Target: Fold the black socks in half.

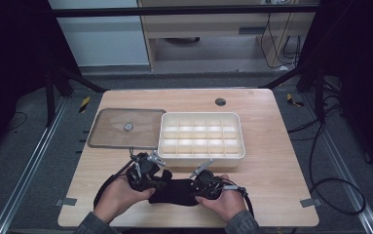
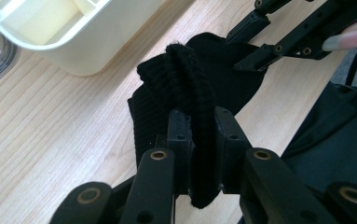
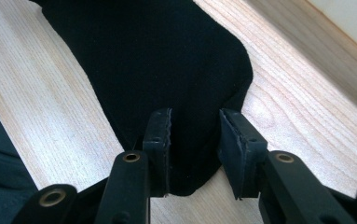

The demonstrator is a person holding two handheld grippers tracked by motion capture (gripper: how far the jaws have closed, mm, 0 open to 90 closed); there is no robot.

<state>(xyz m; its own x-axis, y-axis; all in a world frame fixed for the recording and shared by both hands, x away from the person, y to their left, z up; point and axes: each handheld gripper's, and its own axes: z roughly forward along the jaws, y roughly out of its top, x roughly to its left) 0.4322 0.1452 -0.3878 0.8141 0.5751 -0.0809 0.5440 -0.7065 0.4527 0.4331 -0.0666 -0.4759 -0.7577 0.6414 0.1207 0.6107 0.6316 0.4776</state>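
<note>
Black sock [image 1: 177,191] pinched in left gripper [image 2: 203,140] fingers; toe between right gripper [image 3: 195,140] fingers, narrowly apart

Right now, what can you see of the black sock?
The black sock is knit fabric with a ribbed cuff, lying on the wooden table near the person's edge. Its bunched cuff is clamped in the left gripper. The right gripper straddles its smooth rounded end, jaws apart and not pinching it.
</note>
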